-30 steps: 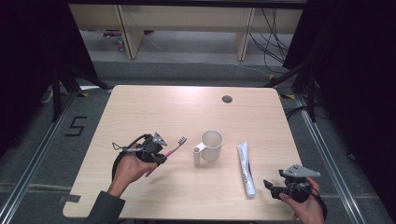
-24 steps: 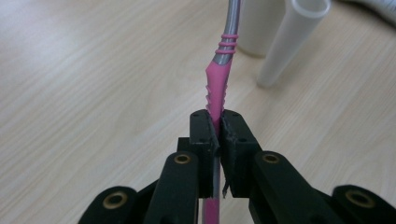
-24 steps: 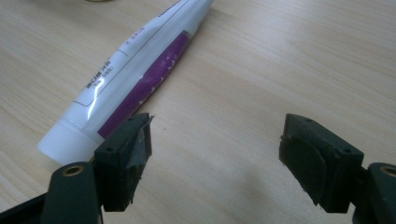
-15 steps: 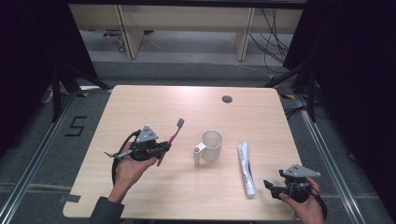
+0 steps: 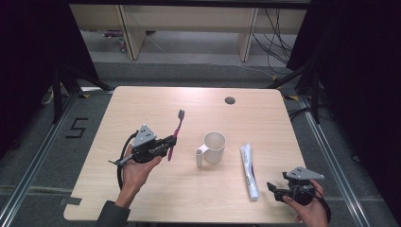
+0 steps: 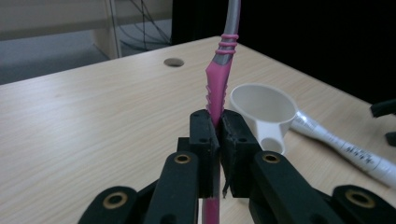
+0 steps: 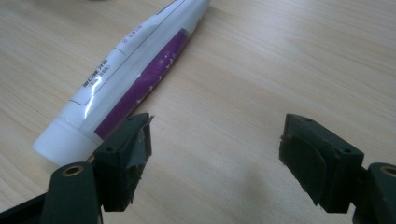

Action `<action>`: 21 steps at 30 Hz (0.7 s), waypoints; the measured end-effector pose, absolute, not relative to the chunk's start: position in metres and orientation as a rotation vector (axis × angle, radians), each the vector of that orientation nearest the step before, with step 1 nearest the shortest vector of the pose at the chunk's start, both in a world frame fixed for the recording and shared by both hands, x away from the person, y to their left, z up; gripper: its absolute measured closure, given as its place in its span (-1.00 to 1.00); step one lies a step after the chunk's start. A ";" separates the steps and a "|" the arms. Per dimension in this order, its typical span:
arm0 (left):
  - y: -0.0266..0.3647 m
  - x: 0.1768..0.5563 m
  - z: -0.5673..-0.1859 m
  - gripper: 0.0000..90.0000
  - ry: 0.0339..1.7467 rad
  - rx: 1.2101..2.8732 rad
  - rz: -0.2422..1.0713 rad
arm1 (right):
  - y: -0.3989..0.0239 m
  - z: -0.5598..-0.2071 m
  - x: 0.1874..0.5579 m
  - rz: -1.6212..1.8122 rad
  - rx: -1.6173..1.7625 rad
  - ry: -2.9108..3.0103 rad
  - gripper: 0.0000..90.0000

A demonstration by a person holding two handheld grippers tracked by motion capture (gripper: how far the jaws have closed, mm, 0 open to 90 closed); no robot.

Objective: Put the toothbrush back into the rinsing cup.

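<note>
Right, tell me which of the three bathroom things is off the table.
The pink toothbrush: the left gripper clamps its handle and holds it up, while the white cup and toothpaste tube rest on the table.

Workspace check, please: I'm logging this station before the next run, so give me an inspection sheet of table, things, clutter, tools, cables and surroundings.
Surface: light wooden table, round cable hole near far edge.
Job's things: pink toothbrush held off the table, bristles toward the far side; white mug upright mid-table; toothpaste tube lying flat beside it.
Clutter: nothing seen.
Tools: left tool shut on toothbrush handle; right tool open, empty, beside the tube's cap end.
Cables: black cable loops from left tool; loose wires on floor beyond table.
Surroundings: dark curtains, grey floor, floor mark "5".
</note>
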State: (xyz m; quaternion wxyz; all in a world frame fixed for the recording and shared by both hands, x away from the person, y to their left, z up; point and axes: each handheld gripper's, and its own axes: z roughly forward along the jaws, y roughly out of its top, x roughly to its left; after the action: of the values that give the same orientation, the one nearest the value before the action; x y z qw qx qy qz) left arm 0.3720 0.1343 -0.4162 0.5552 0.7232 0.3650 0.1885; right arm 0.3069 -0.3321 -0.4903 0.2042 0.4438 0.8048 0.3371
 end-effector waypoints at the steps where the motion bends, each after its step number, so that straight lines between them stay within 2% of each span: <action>1: 0.133 0.371 -0.415 0.85 0.861 1.697 0.451 | -0.332 -0.490 0.307 0.945 1.236 2.241 -0.43; 11: 0.111 0.369 -0.407 0.85 0.804 1.607 0.451 | -0.330 -0.490 0.305 0.955 1.298 2.221 -0.43; 21: 0.089 0.376 -0.405 0.85 0.772 1.570 0.420 | -0.334 -0.491 0.309 0.950 1.213 2.244 -0.43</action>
State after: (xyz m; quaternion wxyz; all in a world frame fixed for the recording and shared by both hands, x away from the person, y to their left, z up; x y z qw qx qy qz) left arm 0.3763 0.0886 -0.4048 0.6220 0.6831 0.3360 0.1830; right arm 0.3086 -0.3344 -0.4910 0.2083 0.4358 0.8063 0.3414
